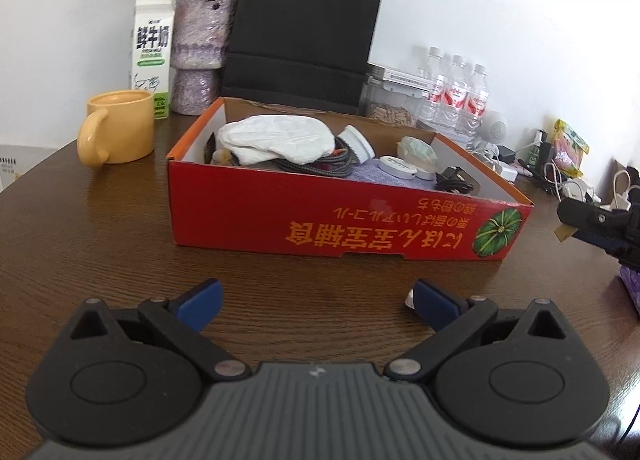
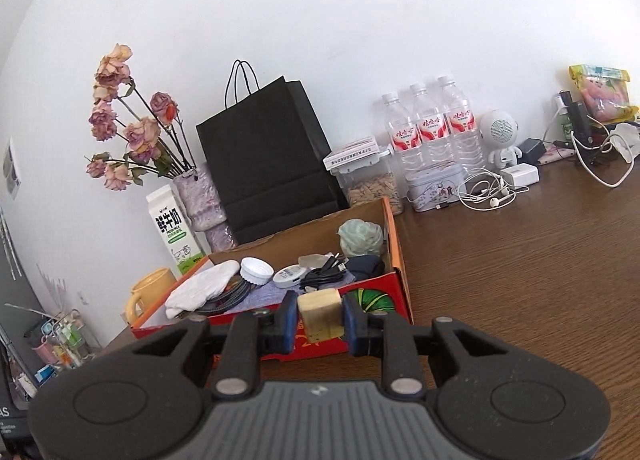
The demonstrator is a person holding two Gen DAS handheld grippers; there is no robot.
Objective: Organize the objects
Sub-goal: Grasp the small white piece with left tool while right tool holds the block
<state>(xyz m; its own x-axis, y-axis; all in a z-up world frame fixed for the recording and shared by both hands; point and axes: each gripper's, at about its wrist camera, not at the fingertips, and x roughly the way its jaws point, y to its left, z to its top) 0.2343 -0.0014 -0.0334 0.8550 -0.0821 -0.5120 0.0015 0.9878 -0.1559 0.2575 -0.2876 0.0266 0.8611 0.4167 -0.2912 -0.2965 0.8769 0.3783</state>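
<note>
An open red cardboard box [image 1: 280, 216] [image 2: 394, 256] stands on the brown wooden table. Inside lie a white cloth [image 1: 280, 138] [image 2: 200, 288], a coiled cable [image 1: 316, 166], white round lids [image 2: 257, 270], a black cable [image 2: 324, 274] and a pale green bundle [image 2: 360, 238]. My right gripper [image 2: 320, 318] is shut on a small tan wooden block [image 2: 320, 314], held in the air just in front of the box's near wall. My left gripper [image 1: 316, 300] hovers open over the table before the box, nothing between its blue pads [image 1: 204, 298]. The right gripper shows at the right edge of the left wrist view [image 1: 600, 224].
Behind the box stand a black paper bag [image 1: 304, 32] [image 2: 264, 164], a milk carton [image 1: 152, 56], a vase of dried flowers [image 1: 198, 52], a yellow mug [image 1: 118, 132], three water bottles [image 2: 430, 132], a tin [image 2: 434, 184], earphones [image 2: 486, 192] and a small white speaker [image 2: 500, 136].
</note>
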